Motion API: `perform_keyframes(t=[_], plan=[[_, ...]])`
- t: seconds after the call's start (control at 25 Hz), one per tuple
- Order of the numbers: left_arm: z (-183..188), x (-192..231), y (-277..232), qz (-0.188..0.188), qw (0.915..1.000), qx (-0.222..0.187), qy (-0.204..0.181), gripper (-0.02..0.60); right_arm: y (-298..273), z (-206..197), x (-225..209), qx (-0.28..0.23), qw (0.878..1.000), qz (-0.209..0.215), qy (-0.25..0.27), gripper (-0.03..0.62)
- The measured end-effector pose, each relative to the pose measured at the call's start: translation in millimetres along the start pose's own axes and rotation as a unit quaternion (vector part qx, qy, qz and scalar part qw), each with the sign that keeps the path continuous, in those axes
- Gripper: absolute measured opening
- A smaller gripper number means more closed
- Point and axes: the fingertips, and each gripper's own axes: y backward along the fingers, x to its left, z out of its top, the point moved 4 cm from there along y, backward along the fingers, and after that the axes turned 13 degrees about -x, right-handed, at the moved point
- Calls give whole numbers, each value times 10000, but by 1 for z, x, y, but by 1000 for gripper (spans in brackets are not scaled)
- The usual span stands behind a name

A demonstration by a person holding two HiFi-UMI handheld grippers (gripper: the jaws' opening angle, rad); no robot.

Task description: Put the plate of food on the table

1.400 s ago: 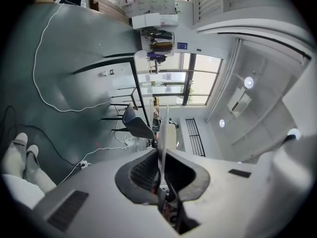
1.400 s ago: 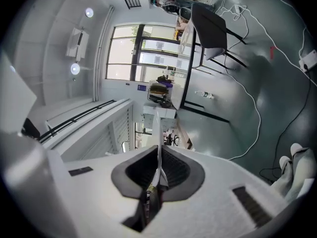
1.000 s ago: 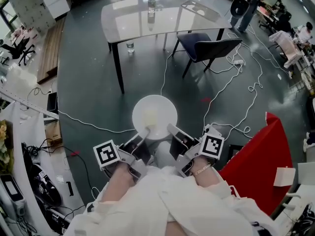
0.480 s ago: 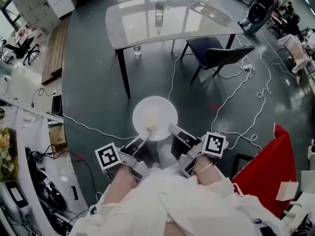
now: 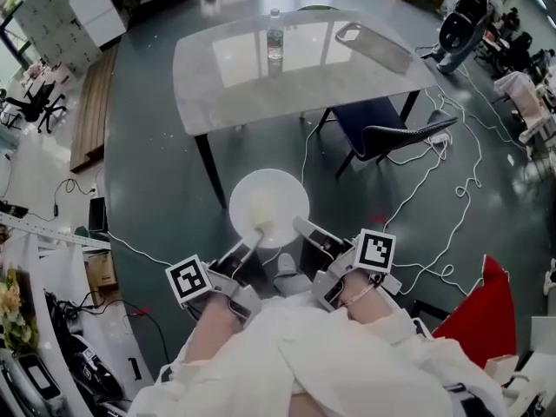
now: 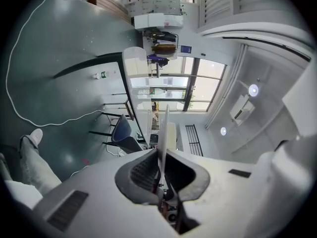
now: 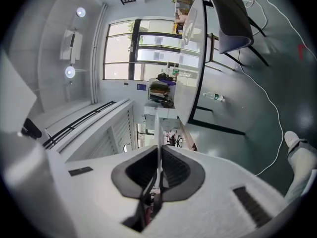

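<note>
A round white plate (image 5: pixel 278 200) with a pale lump of food (image 5: pixel 261 207) is held level over the grey floor, just short of the table (image 5: pixel 347 81). My left gripper (image 5: pixel 253 237) is shut on the plate's near-left rim. At the near-right rim my right gripper (image 5: pixel 300 229) is shut too. In the left gripper view the plate's rim (image 6: pixel 163 128) shows as a thin white edge running out from between the pads of the left gripper (image 6: pixel 161 168). The right gripper view shows the same edge of the plate (image 7: pixel 157 133) pinched in the right gripper (image 7: pixel 158 168).
On the glossy table stand a water bottle (image 5: pixel 274 35) and a flat grey tray (image 5: pixel 375 47). A dark chair (image 5: pixel 382 130) sits at the table's right corner. White cables (image 5: pixel 434 189) loop over the floor. A red object (image 5: pixel 473 309) lies to my right, cluttered desks to my left.
The table and chair have grown larger and slid nearer in the head view as I move toward them. Both grippers keep the same hold on the plate.
</note>
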Motion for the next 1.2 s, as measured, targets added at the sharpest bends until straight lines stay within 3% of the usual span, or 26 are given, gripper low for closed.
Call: perform_keyframes(t=[0.24,0.4,0.84,1.2], plan=[[17,-10,-82,-133,9999,-62,-3,38,-45,73,-1,29,9998,93,151,14],[18,-16,-115,-187,9998,-59,-52,38,-57,102,-4,-135,9998,162,27,14],[27,-8,-135,68,10000,-25,-18,37,-71,115,-22,-192,9991,153,-355,14],[62,-1,-176,142,9999,74,15,37,-116,136,-33,-361,9983,13,-462,14]])
